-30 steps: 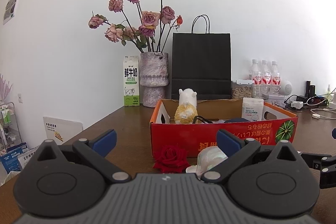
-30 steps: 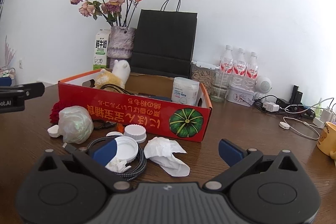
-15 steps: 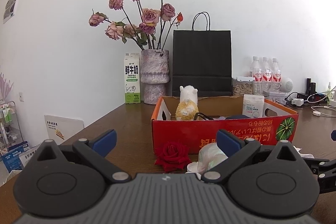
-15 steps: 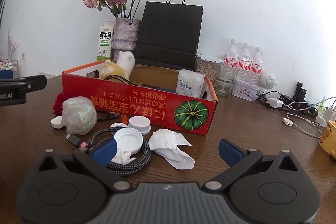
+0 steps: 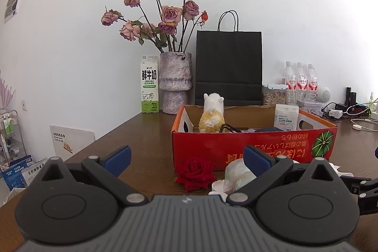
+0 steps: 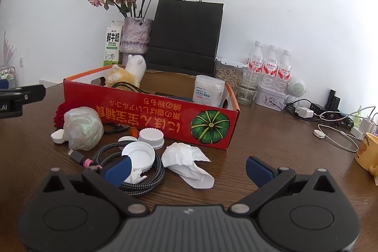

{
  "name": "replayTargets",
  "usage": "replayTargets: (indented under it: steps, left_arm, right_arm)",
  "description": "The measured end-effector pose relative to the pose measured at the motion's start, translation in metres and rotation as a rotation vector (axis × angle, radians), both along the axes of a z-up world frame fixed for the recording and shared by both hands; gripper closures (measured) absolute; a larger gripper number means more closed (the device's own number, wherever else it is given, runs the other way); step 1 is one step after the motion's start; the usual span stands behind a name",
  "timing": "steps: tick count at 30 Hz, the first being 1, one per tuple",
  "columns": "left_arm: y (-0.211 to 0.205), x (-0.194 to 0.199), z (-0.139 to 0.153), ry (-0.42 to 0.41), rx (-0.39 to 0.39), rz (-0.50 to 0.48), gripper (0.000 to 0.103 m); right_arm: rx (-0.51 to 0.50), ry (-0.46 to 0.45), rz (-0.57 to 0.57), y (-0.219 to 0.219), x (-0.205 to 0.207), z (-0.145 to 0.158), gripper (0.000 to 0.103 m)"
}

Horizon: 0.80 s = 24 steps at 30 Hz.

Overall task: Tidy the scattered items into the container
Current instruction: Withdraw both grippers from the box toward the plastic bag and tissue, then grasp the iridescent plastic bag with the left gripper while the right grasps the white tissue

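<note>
Both claws stand wide open and hold nothing. Between the blue pads of the right gripper (image 6: pixel 187 168) lie a crumpled white tissue (image 6: pixel 189 163) and a braided cable (image 6: pixel 141 175) coiled around a white lid (image 6: pixel 139 155) (one pad is over the coil). Just behind are a white cap (image 6: pixel 151 138) and a translucent bag (image 6: pixel 82 128). The left gripper (image 5: pixel 187 157) hovers above a red rose (image 5: pixel 196 171), which lies just before the red box (image 5: pixel 250 145). Inside the box sit a plush toy (image 5: pixel 212 116) and a white jar (image 5: pixel 286 116). All rests on the wooden table (image 6: pixel 283 141).
</note>
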State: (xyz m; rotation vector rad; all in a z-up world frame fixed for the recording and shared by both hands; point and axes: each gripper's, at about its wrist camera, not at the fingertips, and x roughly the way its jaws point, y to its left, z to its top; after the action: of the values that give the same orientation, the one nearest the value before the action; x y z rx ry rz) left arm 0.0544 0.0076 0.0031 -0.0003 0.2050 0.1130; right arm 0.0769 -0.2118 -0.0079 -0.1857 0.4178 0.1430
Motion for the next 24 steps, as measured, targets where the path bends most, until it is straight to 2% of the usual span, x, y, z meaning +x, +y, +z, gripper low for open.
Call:
replayTargets:
  steps: [14, 18, 22, 24]
  left_arm:
    - [0.009, 0.009, -0.002, 0.073, -0.040, -0.011, 0.000]
    - [0.006, 0.016, -0.003, 0.105, -0.033, -0.049, 0.000]
    - [-0.008, 0.026, -0.004, 0.105, -0.007, -0.109, 0.000]
    - [-0.016, 0.037, -0.005, 0.127, -0.008, -0.136, 0.000]
  right_arm:
    - [0.009, 0.049, 0.011, -0.001, 0.008, -0.002, 0.000]
    - [0.002, 0.072, -0.004, -0.001, 0.012, -0.004, 0.000]
    - [0.037, 0.060, -0.044, -0.007, 0.017, -0.003, 0.002]
    - [0.038, 0.061, -0.043, -0.007, 0.023, -0.003, 0.005]
